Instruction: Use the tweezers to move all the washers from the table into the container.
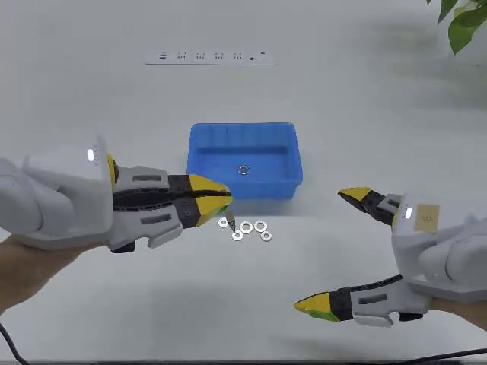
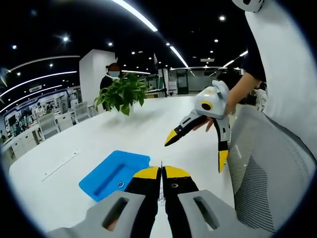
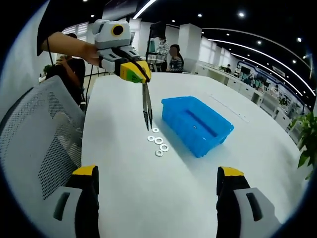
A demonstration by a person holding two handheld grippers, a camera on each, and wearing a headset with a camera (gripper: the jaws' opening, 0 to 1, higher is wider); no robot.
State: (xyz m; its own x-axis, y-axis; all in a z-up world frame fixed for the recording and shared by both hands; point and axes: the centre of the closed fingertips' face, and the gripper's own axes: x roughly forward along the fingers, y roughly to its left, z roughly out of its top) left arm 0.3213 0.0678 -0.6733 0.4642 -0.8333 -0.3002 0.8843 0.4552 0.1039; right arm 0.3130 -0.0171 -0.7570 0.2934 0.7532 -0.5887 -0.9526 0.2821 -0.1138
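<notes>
Desk: white desk; blue container at frame centre, one washer inside.
Washers: five loose, just below the container.
Left gripper: jaws clamped on tweezers, tips at the cluster.
Right gripper: jaws wide, lower right.
Risk: flat washers may slip from the tips or scatter.

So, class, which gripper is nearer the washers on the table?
Left. The left gripper, holding tweezers, sits just beside the washers; the right gripper hangs open, farther to their right.

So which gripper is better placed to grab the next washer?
Left. The left gripper is shut on the tweezers, tips right by the washers near the blue container. The right gripper is open, empty and farther off.
</notes>
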